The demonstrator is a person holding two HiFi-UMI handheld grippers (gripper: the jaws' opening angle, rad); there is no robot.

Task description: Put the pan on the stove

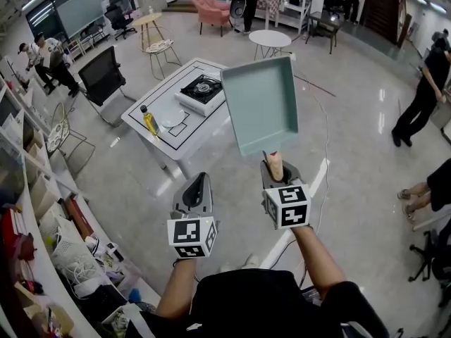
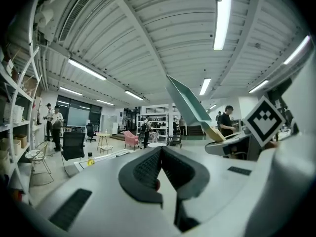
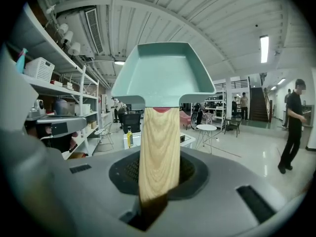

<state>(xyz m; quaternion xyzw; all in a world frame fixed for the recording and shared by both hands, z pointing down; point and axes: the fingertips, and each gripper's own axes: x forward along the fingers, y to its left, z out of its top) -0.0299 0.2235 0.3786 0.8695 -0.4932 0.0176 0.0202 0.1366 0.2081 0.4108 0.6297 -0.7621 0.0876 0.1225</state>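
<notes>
Two grippers: your right gripper (image 1: pixel 277 173) clamps the pale wooden handle (image 3: pixel 159 147) of the square teal pan (image 1: pixel 261 104); your left gripper (image 1: pixel 198 183) is closed, empty.

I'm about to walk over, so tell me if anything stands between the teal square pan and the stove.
Nothing visible does. The right gripper holds the teal square pan by its wooden handle over open floor. The black-topped stove shows an empty burner. The yellow oil bottle and white plate sit left of it.
</notes>
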